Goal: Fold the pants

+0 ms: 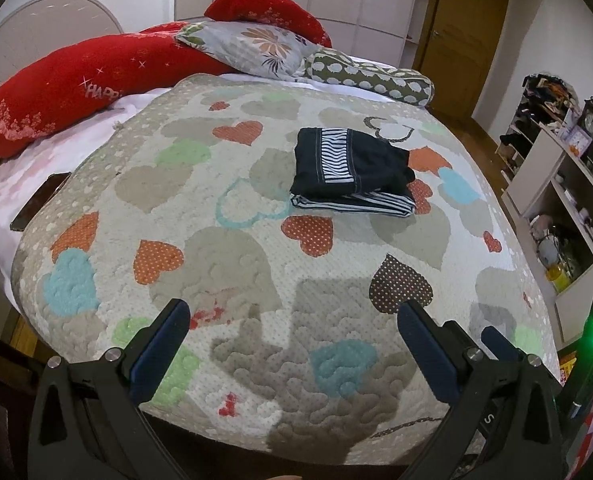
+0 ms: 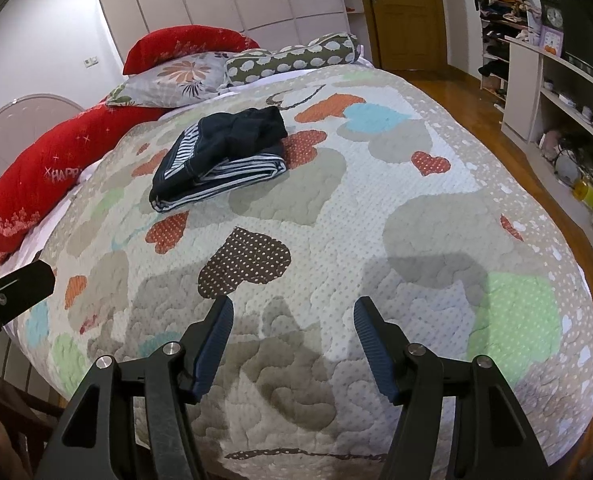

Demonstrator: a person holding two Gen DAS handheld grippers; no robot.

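Left wrist view: my left gripper [image 1: 292, 316] hangs over the near edge of the quilt [image 1: 232, 264], jaws wide apart and empty, with the pants [image 1: 350, 170] already a compact dark-and-striped bundle mid-bed, well apart from me. Right wrist view: right gripper [image 2: 294, 312] also spread and empty, pants [image 2: 220, 162] up left; they look soft, light and floppy, so I'd pinch the stacked folded edge, and the shelf unit [image 2: 552, 92] holds clutter too small to name.

Left gripper [image 1: 292, 312]: jaws spread wide, nothing between them, tilted forward and down. Right gripper [image 2: 294, 310]: jaws apart, nothing held, level beside the left.
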